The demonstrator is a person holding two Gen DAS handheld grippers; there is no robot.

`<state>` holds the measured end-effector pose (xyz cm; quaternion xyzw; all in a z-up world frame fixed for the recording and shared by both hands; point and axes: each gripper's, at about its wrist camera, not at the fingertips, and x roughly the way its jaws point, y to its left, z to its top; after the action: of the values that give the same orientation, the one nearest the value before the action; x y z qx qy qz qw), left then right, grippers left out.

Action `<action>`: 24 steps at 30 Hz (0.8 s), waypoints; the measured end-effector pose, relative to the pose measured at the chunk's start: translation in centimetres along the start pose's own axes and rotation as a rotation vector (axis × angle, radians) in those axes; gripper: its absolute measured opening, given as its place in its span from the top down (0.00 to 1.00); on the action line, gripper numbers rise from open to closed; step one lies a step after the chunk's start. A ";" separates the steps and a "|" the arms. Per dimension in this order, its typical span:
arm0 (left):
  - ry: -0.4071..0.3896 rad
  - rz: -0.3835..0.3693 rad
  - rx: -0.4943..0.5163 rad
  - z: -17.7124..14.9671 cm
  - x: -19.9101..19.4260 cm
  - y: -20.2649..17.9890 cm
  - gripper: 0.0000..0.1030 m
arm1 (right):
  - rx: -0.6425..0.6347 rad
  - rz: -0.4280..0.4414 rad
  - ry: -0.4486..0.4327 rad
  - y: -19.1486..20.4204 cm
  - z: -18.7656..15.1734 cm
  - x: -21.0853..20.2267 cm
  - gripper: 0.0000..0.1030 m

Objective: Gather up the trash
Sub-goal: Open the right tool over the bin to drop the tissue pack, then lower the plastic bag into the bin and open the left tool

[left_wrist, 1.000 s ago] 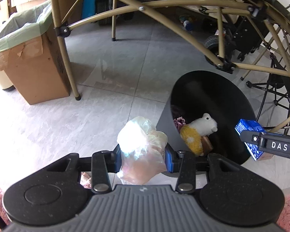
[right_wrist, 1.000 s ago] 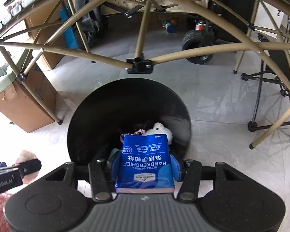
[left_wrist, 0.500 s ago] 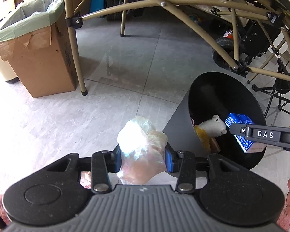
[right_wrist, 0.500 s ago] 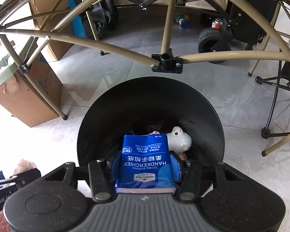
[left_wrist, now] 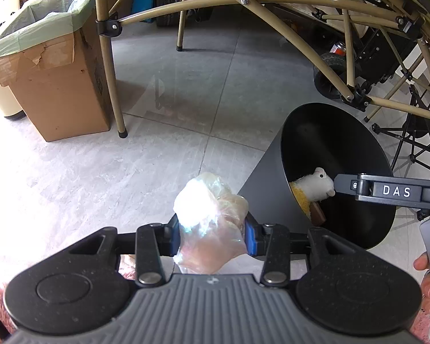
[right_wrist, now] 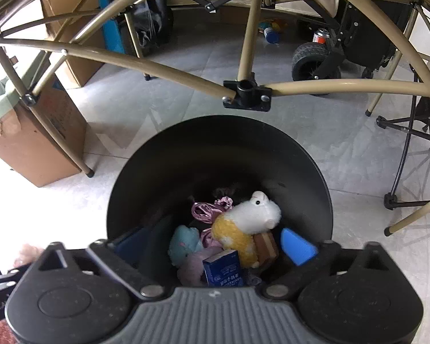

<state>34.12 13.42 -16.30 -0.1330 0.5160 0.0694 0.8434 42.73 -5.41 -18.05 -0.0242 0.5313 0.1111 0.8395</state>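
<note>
Grey tiled floor [left_wrist: 186, 91], tan folding frame [right_wrist: 157, 66], lined cardboard box [left_wrist: 51, 86], daylight.

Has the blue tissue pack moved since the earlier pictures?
Yes. The tissue pack has dropped from between the opening jaws of the right hand-held gripper into the black bin, landing beside the plush toy.

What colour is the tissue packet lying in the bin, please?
Blue with white print; the tissue packet shows best in the right wrist view.

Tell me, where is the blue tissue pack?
In the right wrist view, the blue tissue pack lies inside the round black bin, low in its middle, beside the white and yellow plush toy.
</note>
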 end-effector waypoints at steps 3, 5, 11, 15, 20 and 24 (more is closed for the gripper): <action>-0.001 0.002 0.000 0.0 0.0 0.0 0.59 | 0.000 -0.001 0.001 -0.2 0.0 -0.1 0.00; -0.002 0.001 0.001 -0.1 -0.1 0.0 0.59 | 0.002 -0.002 -0.005 -0.3 0.0 -0.2 0.00; -0.007 0.005 0.003 -0.1 -0.2 -0.1 0.59 | 0.011 -0.006 -0.018 -0.6 -0.1 -0.9 0.00; -0.020 0.003 0.027 -0.1 -0.5 -0.9 0.59 | 0.020 -0.006 -0.026 -1.2 -0.2 -1.4 0.00; -0.024 0.006 0.048 -0.1 -0.7 -1.9 0.59 | 0.047 -0.014 -0.039 -2.6 -0.3 -2.2 0.00; -0.032 0.003 0.064 0.0 -0.8 -3.0 0.59 | 0.072 -0.018 -0.053 -4.0 -0.6 -3.0 0.00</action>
<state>34.52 10.59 -15.15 -0.1041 0.5045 0.0565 0.8552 41.83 -9.92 -15.95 0.0041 0.5122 0.0851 0.8546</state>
